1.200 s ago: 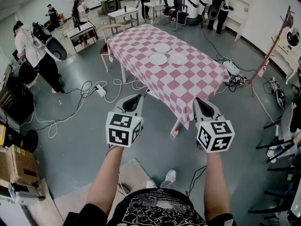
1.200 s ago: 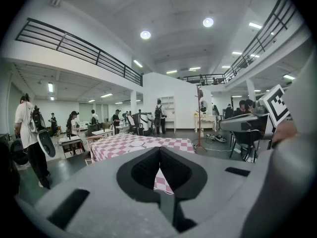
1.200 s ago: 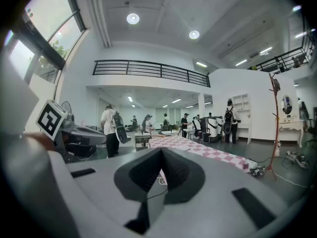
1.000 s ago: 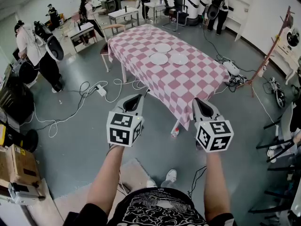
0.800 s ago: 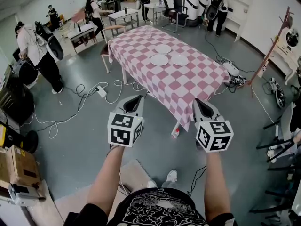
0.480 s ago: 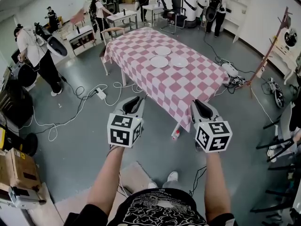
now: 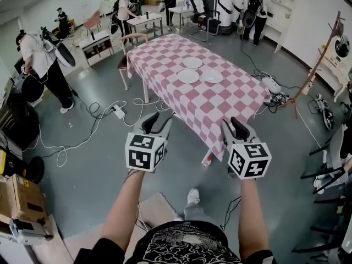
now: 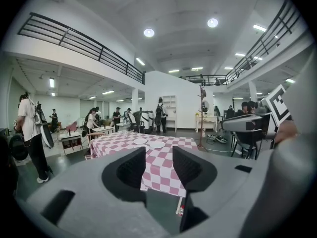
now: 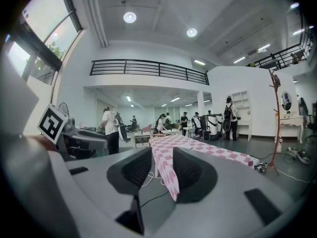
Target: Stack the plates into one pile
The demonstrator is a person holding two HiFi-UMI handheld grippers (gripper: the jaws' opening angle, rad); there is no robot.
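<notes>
Three white plates lie apart on the far half of a table [image 7: 220, 106] with a pink-and-white check cloth: one at the back [image 7: 192, 62], one at front left [image 7: 188, 76], one at front right [image 7: 213, 77]. In the left gripper view the plates [image 8: 157, 144] show far off over the table top. My left gripper [image 7: 158, 123] and right gripper [image 7: 232, 127] hang in the air over the floor, well short of the table's near corner. The jaws of both are opening, with nothing between them. In each gripper view, left [image 8: 158, 165] and right [image 9: 162, 170], only the distant table shows through the gap.
Cables [image 7: 104, 111] trail over the grey floor left of the table. A small bottle [image 7: 205, 160] stands by the near table leg. Several people stand at the back and left. A coat stand [image 7: 324, 48] and chairs [image 7: 330, 175] are on the right, and cardboard boxes [image 7: 22, 194] sit at lower left.
Both grippers' jaws have parted from shut. The person has stepped forward, so the table and plates sit a little nearer and lower in the head view.
</notes>
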